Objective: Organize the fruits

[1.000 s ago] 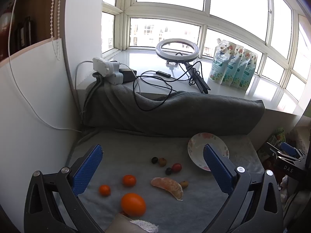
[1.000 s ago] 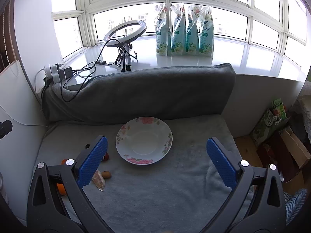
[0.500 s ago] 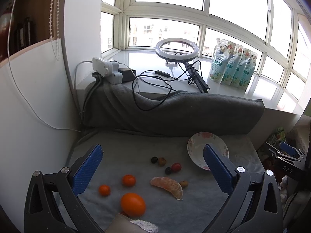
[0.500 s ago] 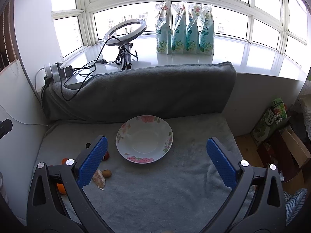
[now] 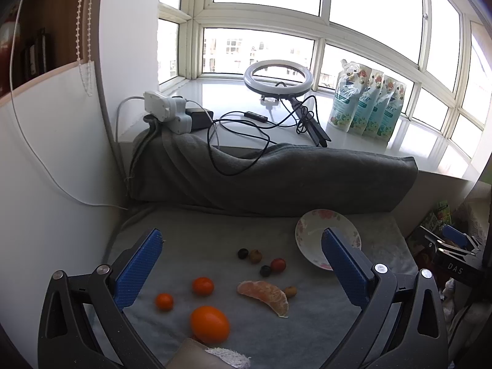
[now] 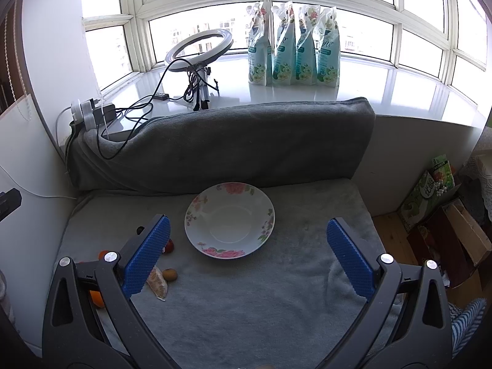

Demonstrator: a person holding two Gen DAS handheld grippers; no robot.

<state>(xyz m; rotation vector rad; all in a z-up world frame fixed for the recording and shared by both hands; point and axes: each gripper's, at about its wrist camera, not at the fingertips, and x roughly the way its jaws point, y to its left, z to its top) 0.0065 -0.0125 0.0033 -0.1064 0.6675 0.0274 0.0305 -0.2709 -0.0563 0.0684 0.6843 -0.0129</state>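
Left gripper [image 5: 241,264]: jaws spread wide, blue pads apart at lower left and lower right of the left wrist view, nothing between them. Right gripper [image 6: 247,255]: likewise wide open and empty, raised above the grey blanket [image 6: 246,301].

Fruit, lower centre of the left wrist view, all lying loose on the blanket:
- large orange [image 5: 210,323], nearest the camera, bottom centre
- two small tangerines [image 5: 203,286] [image 5: 164,301], just above and left of it, apart from each other
- peeled citrus segment [image 5: 264,295], curved, right of the orange
- small brown fruit [image 5: 290,291], just beside the segment's right end
- cluster further up: two dark berries [image 5: 243,253] [image 5: 265,271], a brownish round fruit [image 5: 255,256], a red cherry tomato [image 5: 278,264] (the kinds of the smaller pieces are hard to tell)

Plate [image 6: 229,219]: white, floral rim, empty, centre of the right wrist view; in the left wrist view it sits right of the fruit cluster, partly behind the right blue pad.

Surroundings:
- rolled grey cushion [image 6: 221,150], across the middle, behind the plate
- white windowsill [image 6: 384,89], above it
- ring light [image 5: 278,77] on a small stand, upper centre, black cables trailing over the cushion
- four floral refill pouches [image 6: 293,46], upright in a row
- white power strip with plugs [image 5: 166,110], left end of the sill
- cardboard boxes and packets [image 6: 430,196], right edge, on the floor
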